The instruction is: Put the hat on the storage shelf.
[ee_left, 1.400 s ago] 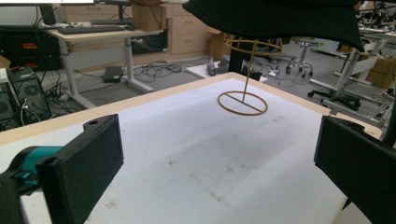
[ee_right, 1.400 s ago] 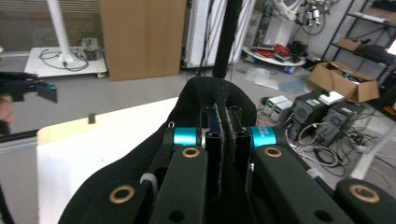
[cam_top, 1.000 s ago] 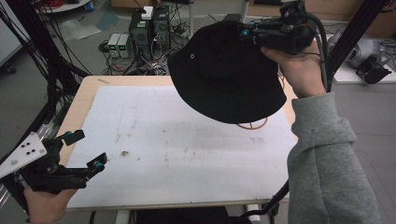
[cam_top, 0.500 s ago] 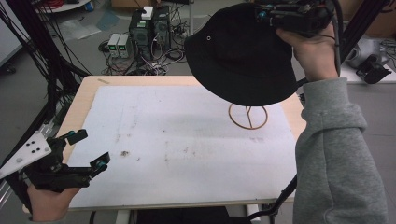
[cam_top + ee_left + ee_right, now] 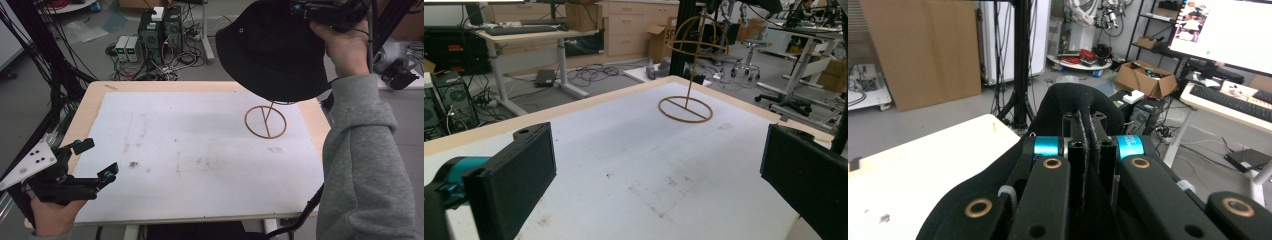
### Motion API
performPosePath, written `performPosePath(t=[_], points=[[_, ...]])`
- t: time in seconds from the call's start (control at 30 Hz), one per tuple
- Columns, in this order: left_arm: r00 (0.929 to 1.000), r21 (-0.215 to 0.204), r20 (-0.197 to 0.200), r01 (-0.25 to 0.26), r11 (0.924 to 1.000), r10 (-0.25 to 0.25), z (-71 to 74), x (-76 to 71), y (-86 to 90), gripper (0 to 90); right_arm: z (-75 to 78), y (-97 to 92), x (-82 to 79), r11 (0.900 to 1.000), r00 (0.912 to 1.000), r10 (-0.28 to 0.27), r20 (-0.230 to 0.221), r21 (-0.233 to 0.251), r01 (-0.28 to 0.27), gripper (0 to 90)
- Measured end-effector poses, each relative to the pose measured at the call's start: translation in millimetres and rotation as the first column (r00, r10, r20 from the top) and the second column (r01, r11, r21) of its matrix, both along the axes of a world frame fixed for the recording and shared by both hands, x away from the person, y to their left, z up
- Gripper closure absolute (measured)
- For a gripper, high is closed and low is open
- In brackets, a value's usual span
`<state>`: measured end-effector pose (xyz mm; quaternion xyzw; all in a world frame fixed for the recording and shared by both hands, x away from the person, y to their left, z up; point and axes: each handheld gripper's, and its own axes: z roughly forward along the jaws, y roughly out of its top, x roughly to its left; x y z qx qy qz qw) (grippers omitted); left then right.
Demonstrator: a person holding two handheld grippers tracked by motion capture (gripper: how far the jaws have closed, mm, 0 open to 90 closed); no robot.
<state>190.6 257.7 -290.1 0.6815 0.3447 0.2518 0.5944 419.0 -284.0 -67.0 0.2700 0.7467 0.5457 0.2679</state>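
A black bucket hat hangs in the air above the table's back right corner, its brim pinched by my right gripper, which is shut on it. In the right gripper view the jaws press together on a fold of the hat. Under the hat stands a thin wooden hat stand with a ring base; the left gripper view shows its base and domed top. At the front left edge my left gripper is open and holds nothing, its pads wide apart.
A white sheet covers the wooden table. Computers and tangled cables sit on the floor behind it. Black frame posts rise at the left. Another black device lies at the far right.
My right gripper has carried the hat up and to the right, off the stand, so the stand's ring base now shows. The left gripper has stayed where it was.
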Motion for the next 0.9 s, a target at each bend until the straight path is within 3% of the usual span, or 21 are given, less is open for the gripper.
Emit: performPosePath(t=[0.47, 0.73, 0.9], points=[[1.0, 0.011, -0.006, 0.0, 0.9999, 0.0, -1.5, 1.6, -1.5, 1.7, -4.9, -29.7, 19.9, 0.9943, 0.9949, -0.098, -0.023, 0.039, 0.099, 88.7], [1.0, 0.012, -0.008, -0.002, 0.9999, 0.002, -1.5, 2.1, -2.2, 1.7, -7.4, -38.7, 24.5, 0.9918, 0.9925, -0.118, -0.032, 0.046, 0.12, 88.7], [1.0, 0.015, -0.007, -0.003, 0.9999, 0.003, -2.0, 2.2, -2.7, 1.7, -18.0, -41.2, 31.4, 0.9907, 0.9909, -0.127, -0.046, 0.044, 0.129, 88.7]])
